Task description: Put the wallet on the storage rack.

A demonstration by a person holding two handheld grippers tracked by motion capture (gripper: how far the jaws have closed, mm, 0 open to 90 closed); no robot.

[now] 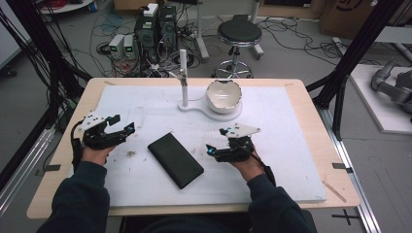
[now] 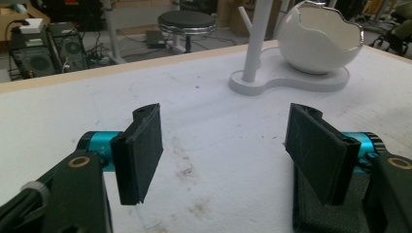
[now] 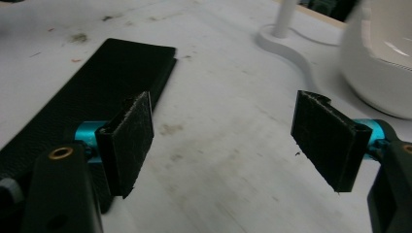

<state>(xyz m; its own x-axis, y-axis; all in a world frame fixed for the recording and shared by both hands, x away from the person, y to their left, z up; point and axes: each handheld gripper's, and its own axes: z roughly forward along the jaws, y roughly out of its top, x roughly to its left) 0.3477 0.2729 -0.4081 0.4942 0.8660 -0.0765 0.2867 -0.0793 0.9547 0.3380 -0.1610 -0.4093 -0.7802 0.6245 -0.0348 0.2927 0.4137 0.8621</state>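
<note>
High view: a black case (image 1: 175, 159) lies flat mid-table between the left gripper (image 1: 119, 125) and right gripper (image 1: 218, 141), long axis slanting from far-left to near-right, likely staged for pickup.

Left gripper view: jaws spread wide, empty.

Right gripper view: jaws spread, the case (image 3: 97, 92) beside them.

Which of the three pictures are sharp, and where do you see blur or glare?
High view: evenly lit, mostly sharp, soft shadows. Left gripper view: white broken-egg-shaped bowl sharp, slight glare on its rim. Right gripper view: the same bowl blurred at the edge, flat black rectangular case soft.
</note>
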